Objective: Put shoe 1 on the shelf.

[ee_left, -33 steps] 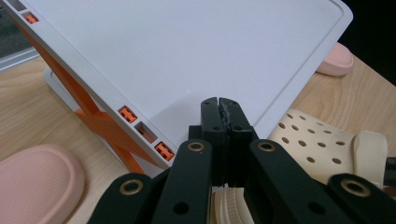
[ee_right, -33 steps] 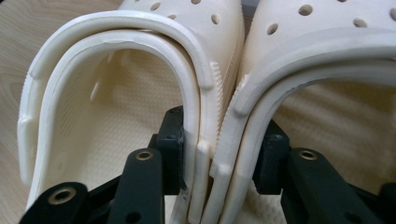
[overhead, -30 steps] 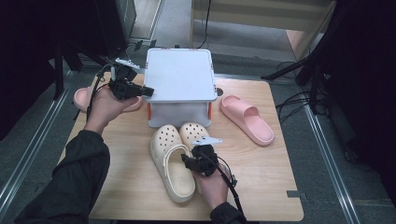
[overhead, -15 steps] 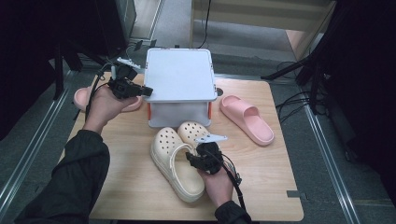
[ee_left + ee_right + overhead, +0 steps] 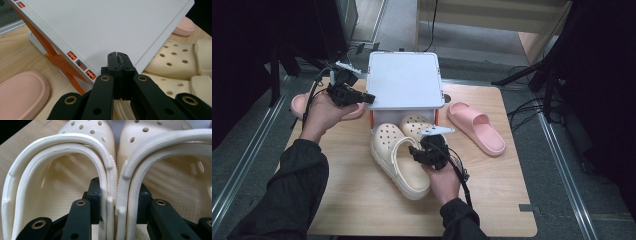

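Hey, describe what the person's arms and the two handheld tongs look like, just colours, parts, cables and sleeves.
Both arms wear dark, long sleeves. Each bare hand carries black tongs built of flat linked bars with brass-coloured pivot rivets. The left tongs and right tongs each bear a pale grey three-cornered plate on top and trail a black cable.

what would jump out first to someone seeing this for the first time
The pair of cream clogs at the middle of the wooden table catches the eye first: the right tool pinches their two inner walls together, toes pointing under a white box lid. The left tool, jaws shut, sits against that lid's left edge, holding it tilted up. A pink slide lies at the right, another pink slide behind the left hand.
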Available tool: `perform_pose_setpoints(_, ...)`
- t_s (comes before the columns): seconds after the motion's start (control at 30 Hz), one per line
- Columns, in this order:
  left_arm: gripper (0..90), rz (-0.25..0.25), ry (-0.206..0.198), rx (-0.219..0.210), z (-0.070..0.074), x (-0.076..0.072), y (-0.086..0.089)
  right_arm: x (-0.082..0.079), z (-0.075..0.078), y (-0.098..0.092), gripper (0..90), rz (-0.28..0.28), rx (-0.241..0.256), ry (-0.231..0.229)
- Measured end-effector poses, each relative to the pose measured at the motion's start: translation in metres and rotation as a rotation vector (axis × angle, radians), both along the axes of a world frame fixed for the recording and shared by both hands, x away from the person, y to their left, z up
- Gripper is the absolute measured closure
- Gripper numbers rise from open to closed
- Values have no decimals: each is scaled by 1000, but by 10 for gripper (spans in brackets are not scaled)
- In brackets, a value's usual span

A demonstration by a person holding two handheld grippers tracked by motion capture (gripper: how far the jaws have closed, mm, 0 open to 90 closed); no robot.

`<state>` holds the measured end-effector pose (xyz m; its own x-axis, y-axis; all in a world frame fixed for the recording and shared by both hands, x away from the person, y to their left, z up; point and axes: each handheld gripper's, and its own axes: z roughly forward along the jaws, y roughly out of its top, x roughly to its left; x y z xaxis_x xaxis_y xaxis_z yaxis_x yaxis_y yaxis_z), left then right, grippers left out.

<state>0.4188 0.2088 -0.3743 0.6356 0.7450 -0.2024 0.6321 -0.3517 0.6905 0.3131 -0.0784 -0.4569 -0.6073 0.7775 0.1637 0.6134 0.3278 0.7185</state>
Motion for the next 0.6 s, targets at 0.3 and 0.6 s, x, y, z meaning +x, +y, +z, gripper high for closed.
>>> perform_pose_setpoints(0.3, 899, -7, 12, -8, 0, 0, 2, 46, 0, 21, 669, -26, -14, -12)
perform_pose_setpoints(0.6, 898, -8, 8, 2, 0, 0, 1, 67, -13, 26, 667, -104, -9, -32)
